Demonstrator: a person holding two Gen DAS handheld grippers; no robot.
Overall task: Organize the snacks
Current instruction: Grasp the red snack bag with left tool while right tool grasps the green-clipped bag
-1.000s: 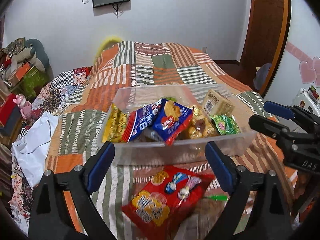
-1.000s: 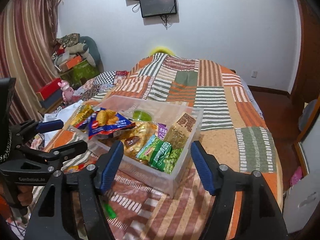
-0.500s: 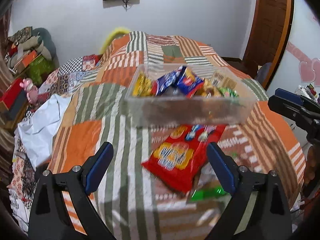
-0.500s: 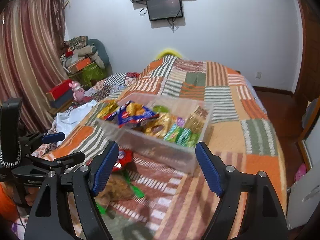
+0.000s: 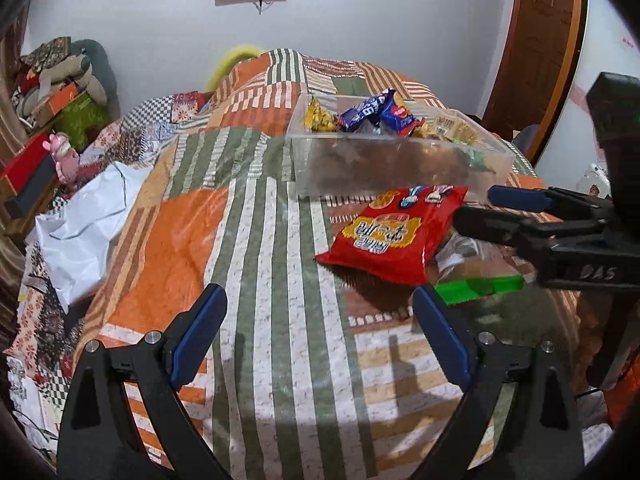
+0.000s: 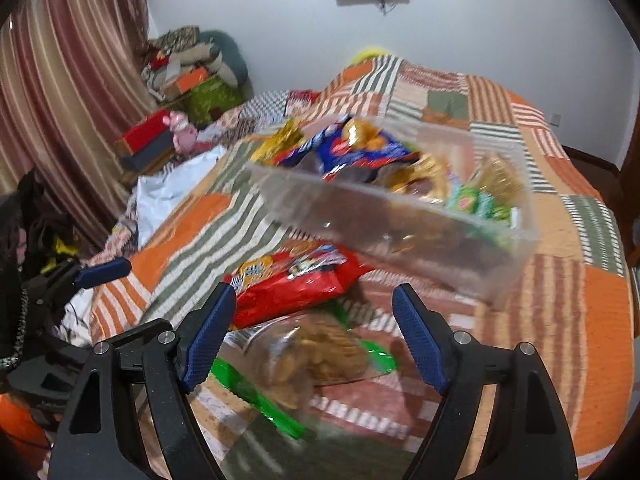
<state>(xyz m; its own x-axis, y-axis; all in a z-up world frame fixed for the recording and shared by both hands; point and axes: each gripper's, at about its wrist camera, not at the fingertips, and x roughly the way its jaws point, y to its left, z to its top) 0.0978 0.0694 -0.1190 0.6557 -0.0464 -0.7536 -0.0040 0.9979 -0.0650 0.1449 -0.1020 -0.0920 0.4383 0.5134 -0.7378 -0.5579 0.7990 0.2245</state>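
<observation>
1. Clear plastic bin [image 6: 404, 232] sits mid-bed on the patchwork quilt [image 5: 248, 240], already heaped with packets. Risk, as a judgement: another bag dropped on the heap may slide off over the low wall.
2. Red snack bag [image 6: 288, 284] lies just before the bin's near wall, one end over the transparent bag of brown snacks [image 6: 316, 354] with green ends, towards the quilt's near edge. Risk: lifting the lower bag could drag the red one along.
3. Right gripper [image 6: 312, 336]: jaws spread, having just widened, straddling the transparent bag, pads not pressing. Slick film may slip.
4. Left gripper [image 5: 320, 338]: released, empty, over bare quilt.
5. Count: bins 1; loose bags 2; grippers 2; packets in bin too overlapped to count.
</observation>
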